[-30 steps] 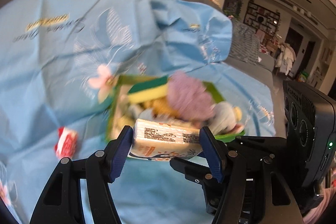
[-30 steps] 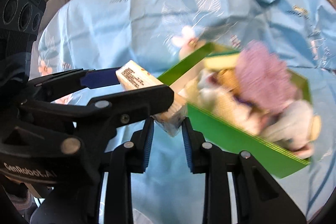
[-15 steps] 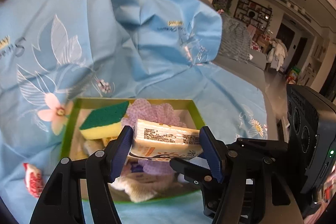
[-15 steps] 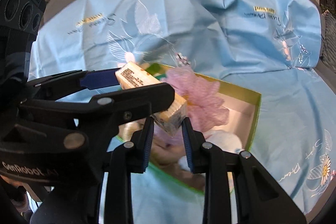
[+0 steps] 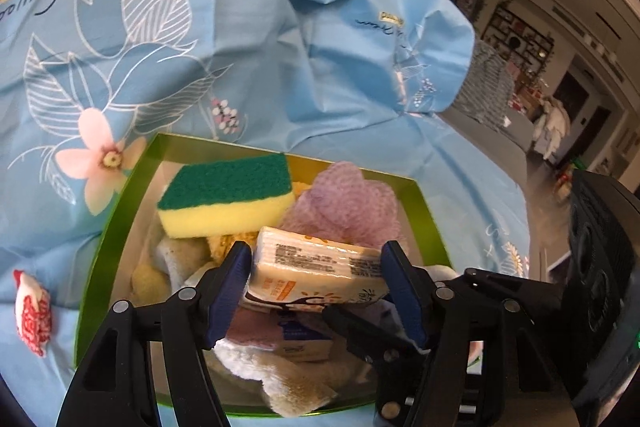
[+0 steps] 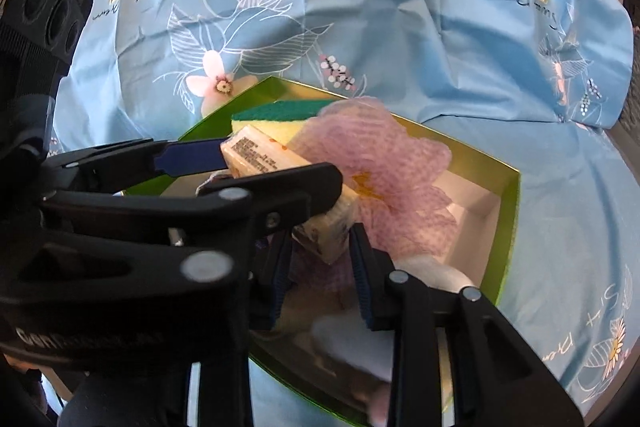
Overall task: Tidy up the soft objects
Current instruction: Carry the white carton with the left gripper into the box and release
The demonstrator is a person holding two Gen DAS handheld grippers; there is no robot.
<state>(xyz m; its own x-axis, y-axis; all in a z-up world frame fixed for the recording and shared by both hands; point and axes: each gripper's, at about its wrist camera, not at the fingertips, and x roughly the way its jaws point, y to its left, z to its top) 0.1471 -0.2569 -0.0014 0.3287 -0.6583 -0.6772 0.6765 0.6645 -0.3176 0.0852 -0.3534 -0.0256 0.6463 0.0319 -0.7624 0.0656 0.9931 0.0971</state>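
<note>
A cream tissue pack (image 5: 316, 267) hangs just above an open green box (image 5: 120, 211) that lies on a light blue flowered sheet (image 5: 240, 27). My left gripper (image 5: 315, 255) spans the pack's length with its blue pads at both ends, and its jaws are opening. My right gripper (image 6: 320, 247) has the pack's near corner (image 6: 328, 239) between its pads, and its jaws are opening too. The box holds a green-and-yellow sponge (image 5: 228, 187), a purple mesh cloth (image 5: 344, 195) and pale towels (image 5: 280, 379). In the right wrist view the left gripper (image 6: 272, 167) crosses in front of the box (image 6: 508, 227).
A small red-and-white packet (image 5: 34, 311) lies on the sheet left of the box. The sheet covers a grey sofa and bunches up in a fold (image 5: 400, 27) behind the box. A room with shelves (image 5: 520, 39) opens at the far right.
Both grippers have carried the tissue pack from beside the box to over its contents and a little lower. The box now fills the lower middle of both views.
</note>
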